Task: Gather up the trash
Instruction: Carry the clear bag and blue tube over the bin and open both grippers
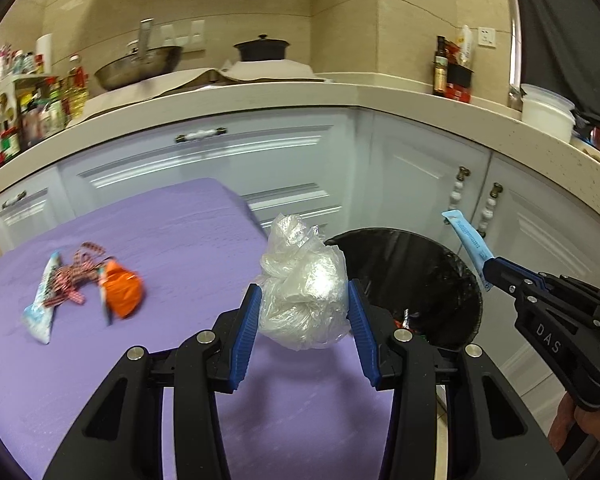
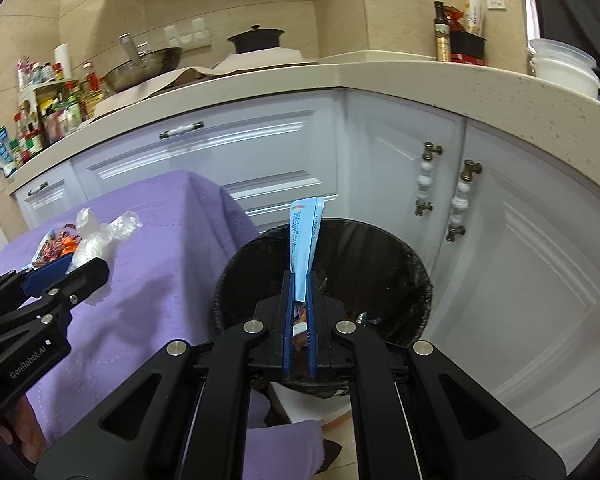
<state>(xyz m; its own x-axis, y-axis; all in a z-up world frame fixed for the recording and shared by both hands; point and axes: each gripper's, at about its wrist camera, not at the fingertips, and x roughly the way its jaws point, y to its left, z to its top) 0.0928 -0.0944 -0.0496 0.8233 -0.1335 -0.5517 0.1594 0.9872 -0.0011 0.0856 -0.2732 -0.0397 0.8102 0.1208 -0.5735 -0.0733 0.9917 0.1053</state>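
My left gripper (image 1: 302,294) is shut on a crumpled clear plastic bag (image 1: 304,292) and holds it above the right edge of the purple-covered table (image 1: 160,240), beside the black bin (image 1: 420,280). My right gripper (image 2: 299,276) is shut on a blue paper sachet (image 2: 304,240) and holds it upright over the black bin (image 2: 380,268). In the left wrist view the right gripper (image 1: 488,270) with the sachet (image 1: 466,236) is at the bin's right rim. On the table lie an orange wrapper (image 1: 122,290), a red patterned ribbon (image 1: 76,278) and a white-blue packet (image 1: 42,308).
The bin has a black liner and some wrappers inside. White cabinets (image 2: 500,240) with knob handles stand behind it. A beige counter (image 1: 300,96) above carries a pan, a pot, bottles and white tubs. The left gripper (image 2: 66,270) shows at the left in the right wrist view.
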